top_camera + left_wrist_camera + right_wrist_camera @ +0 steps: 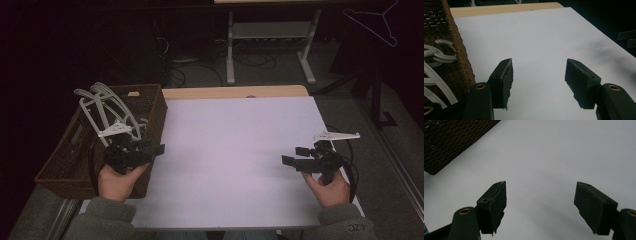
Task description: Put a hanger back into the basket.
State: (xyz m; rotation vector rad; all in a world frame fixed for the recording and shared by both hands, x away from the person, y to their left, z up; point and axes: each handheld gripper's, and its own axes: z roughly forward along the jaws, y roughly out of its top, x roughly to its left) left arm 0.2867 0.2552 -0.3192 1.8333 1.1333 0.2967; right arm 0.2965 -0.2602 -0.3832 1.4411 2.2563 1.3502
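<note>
Both grippers, left gripper [155, 148] and right gripper [292, 156], are hovering released over the white table [235, 150]'s side edges; hangers [102, 110] are lying in the wicker basket [150, 100].

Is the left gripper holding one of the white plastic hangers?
No, the left gripper has its jaws spread apart over the bare white tabletop, while the white plastic hangers lie in the brown woven basket.

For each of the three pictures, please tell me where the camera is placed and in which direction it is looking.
High view: above the person's side, looking forward and down on the white table; both hands, sleeves, left gripper and right gripper show.
Left gripper view: on the left gripper, looking across the table; open jaws, basket with hangers beside.
Right gripper view: on the right gripper, looking toward the basket; open jaws.
All share the table and basket.
</note>
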